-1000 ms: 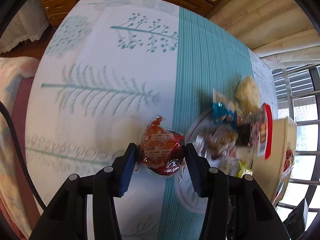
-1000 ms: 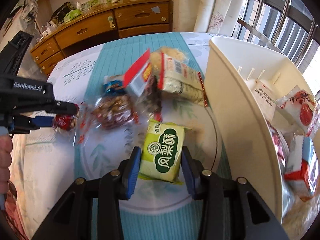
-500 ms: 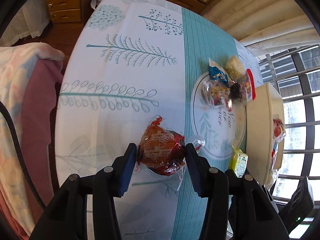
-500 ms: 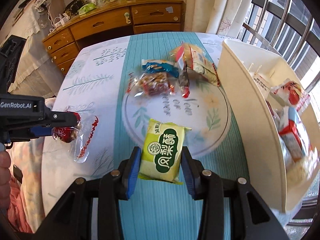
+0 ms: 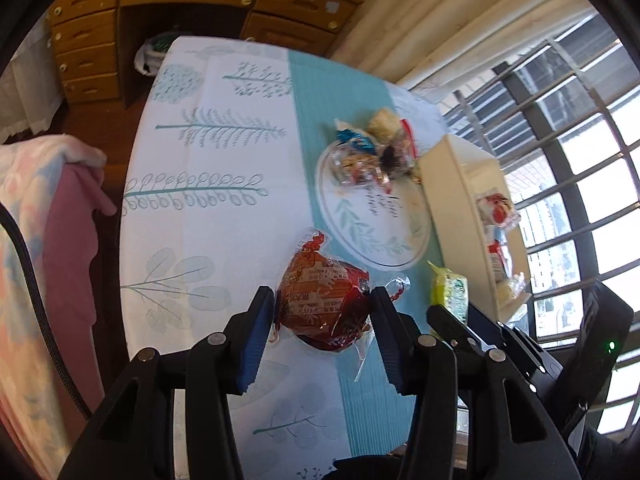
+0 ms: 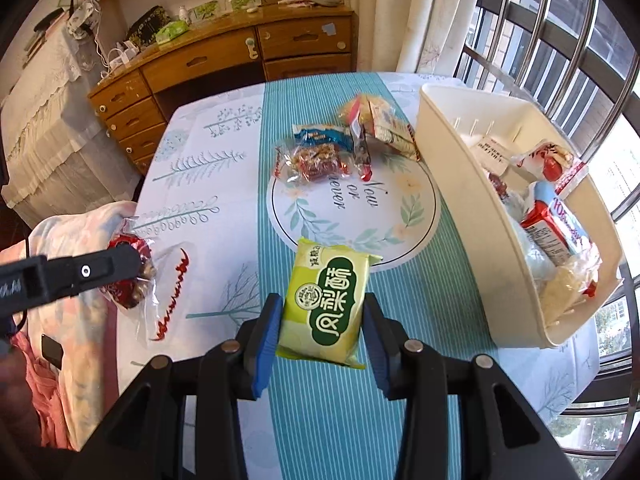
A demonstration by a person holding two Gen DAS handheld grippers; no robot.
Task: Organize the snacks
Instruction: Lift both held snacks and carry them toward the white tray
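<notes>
Above the near edge of the table (image 6: 224, 184), both grippers are carrying snacks. Left gripper (image 5: 324, 320) is clamping a red wrapped snack (image 5: 324, 300) between its blue pads, clear wrapper tail sticking out past the right finger; it's hanging above the white part of the tablecloth, left of the teal stripe. Right gripper (image 6: 320, 320) is pinching a yellow-green pastry packet (image 6: 326, 304) by its lower half, packet standing upright above the teal stripe, just in front of the round leaf-print mat (image 6: 416, 216).

Remaining loose snacks are sitting in a cluster at the far rim of the mat: a clear bag of mixed nuts (image 6: 316, 160), a blue packet (image 6: 320, 136) touching it behind, a pale cracker pack (image 6: 388, 128) to the right. The cream bin (image 6: 468, 184) is standing just right of the mat, several red-and-white packets (image 6: 552, 216) lying inside it. A wooden drawer desk (image 6: 224, 64) is standing beyond the table
</notes>
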